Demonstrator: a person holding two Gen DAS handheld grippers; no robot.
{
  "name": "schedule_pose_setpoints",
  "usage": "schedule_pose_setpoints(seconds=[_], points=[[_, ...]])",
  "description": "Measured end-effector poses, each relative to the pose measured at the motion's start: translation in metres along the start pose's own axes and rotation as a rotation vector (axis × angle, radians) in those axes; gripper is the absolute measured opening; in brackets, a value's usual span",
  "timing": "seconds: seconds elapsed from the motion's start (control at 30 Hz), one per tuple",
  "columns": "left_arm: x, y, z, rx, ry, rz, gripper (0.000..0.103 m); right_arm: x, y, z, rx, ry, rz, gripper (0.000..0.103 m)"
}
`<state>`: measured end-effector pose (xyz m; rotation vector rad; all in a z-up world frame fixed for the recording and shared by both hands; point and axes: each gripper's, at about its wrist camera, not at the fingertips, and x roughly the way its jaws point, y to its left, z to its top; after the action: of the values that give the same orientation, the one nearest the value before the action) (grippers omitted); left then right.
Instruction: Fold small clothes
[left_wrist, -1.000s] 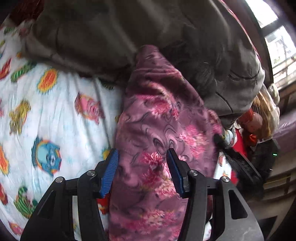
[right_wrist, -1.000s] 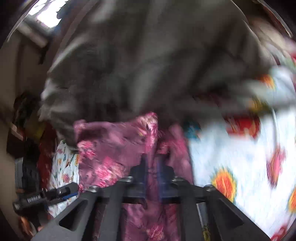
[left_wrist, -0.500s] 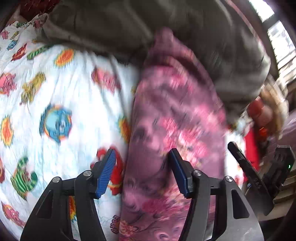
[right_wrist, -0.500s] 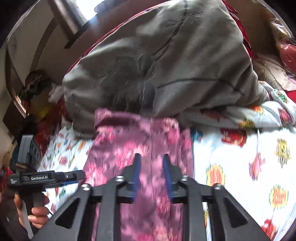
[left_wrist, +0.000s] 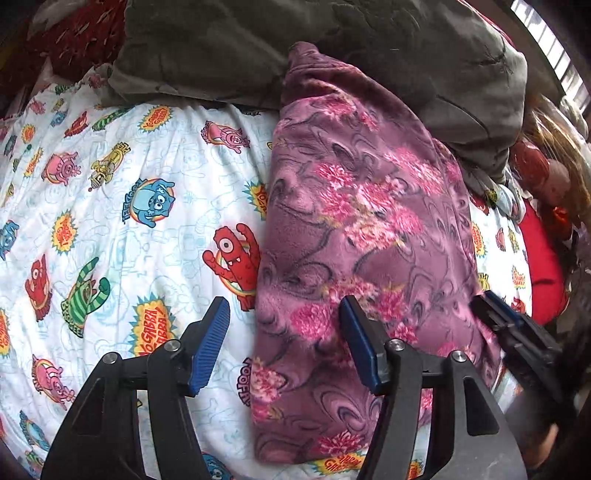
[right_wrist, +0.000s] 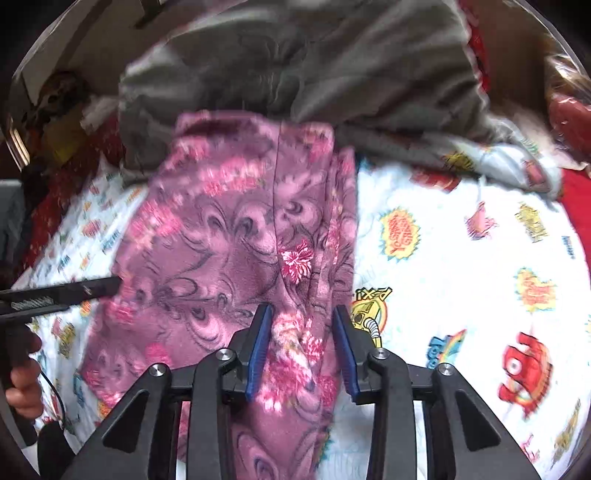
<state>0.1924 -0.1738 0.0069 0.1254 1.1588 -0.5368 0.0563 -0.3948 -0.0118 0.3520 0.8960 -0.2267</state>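
A purple fleece garment with pink flowers (left_wrist: 362, 229) lies folded lengthwise on a white cartoon-print bedsheet (left_wrist: 122, 206). My left gripper (left_wrist: 284, 339) is open above the garment's left edge and holds nothing. My right gripper (right_wrist: 301, 347) is open with its blue pads either side of a fold along the garment's (right_wrist: 236, 236) right edge, not pinching it. The right gripper also shows in the left wrist view (left_wrist: 517, 332) at the garment's right side, and the left gripper shows in the right wrist view (right_wrist: 66, 291).
A grey-brown blanket (left_wrist: 332, 51) is heaped at the far end, against the garment's top. Red fabric (left_wrist: 543, 273) and a doll with long hair (left_wrist: 550, 155) lie at the bed's right side. The printed sheet (right_wrist: 461, 266) stretches out on both sides.
My right gripper has opened and let go of the garment, which now lies flat. My left gripper has pulled back and to the left, showing more of the sheet.
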Motion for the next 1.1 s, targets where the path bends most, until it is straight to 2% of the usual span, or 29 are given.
schedule_pose_setpoints(seconds=[0.1,0.13,0.2,0.23,0.3,0.37,0.43,0.57,0.67,0.77,0.8,0.87,0.9,0.93,0.97,1.0,1.03,1.07,1.1], points=[[0.001,-0.001,-0.002,0.003,0.006,0.005,0.061,-0.015,0.001,-0.007,0.020,-0.068,0.075,0.036],[0.002,-0.002,-0.003,-0.001,0.007,0.004,0.061,-0.011,0.002,-0.011,0.002,-0.054,0.057,0.036],[0.004,-0.002,-0.003,-0.006,0.014,0.002,0.061,0.007,0.002,-0.022,-0.050,0.029,-0.020,0.039],[0.002,0.000,-0.001,-0.005,0.016,0.002,0.061,0.009,0.003,-0.027,-0.059,0.035,-0.027,0.044],[0.002,0.001,0.000,0.007,0.019,-0.006,0.061,0.006,-0.003,-0.024,-0.019,0.034,-0.002,0.045],[0.004,0.006,0.007,-0.009,0.037,-0.047,0.061,0.000,-0.012,-0.016,0.028,0.019,0.029,0.045],[0.003,0.020,0.016,-0.065,0.044,-0.119,0.061,-0.006,-0.024,-0.007,0.095,-0.038,0.049,0.045],[0.012,0.043,0.035,-0.175,0.079,-0.254,0.061,0.006,-0.058,0.021,0.293,-0.072,0.126,0.051],[0.028,0.044,0.042,-0.218,0.137,-0.350,0.061,0.038,-0.066,0.029,0.369,-0.013,0.187,0.052],[0.040,0.037,0.043,-0.221,0.161,-0.366,0.069,0.066,-0.061,0.033,0.390,0.038,0.297,0.052],[0.041,0.036,0.044,-0.221,0.160,-0.372,0.072,0.069,-0.056,0.034,0.379,0.037,0.347,0.059],[0.044,0.034,0.045,-0.235,0.157,-0.385,0.073,0.070,-0.047,0.035,0.355,0.029,0.391,0.071],[0.044,0.033,0.044,-0.244,0.156,-0.388,0.073,0.072,-0.043,0.037,0.333,0.033,0.405,0.072],[0.045,0.032,0.045,-0.253,0.156,-0.392,0.073,0.074,-0.037,0.039,0.294,0.042,0.377,0.072],[0.046,0.032,0.045,-0.263,0.154,-0.391,0.071,0.074,-0.032,0.039,0.259,0.053,0.332,0.064],[0.045,0.030,0.045,-0.263,0.152,-0.384,0.053,0.075,-0.024,0.040,0.219,0.062,0.278,0.053],[0.045,0.028,0.045,-0.251,0.152,-0.373,0.043,0.073,-0.018,0.041,0.188,0.052,0.241,0.049],[0.042,0.028,0.045,-0.243,0.146,-0.367,0.040,0.071,-0.012,0.042,0.171,0.043,0.225,0.038],[0.040,0.029,0.045,-0.240,0.137,-0.365,0.032,0.066,-0.005,0.042,0.145,0.027,0.191,0.031]])
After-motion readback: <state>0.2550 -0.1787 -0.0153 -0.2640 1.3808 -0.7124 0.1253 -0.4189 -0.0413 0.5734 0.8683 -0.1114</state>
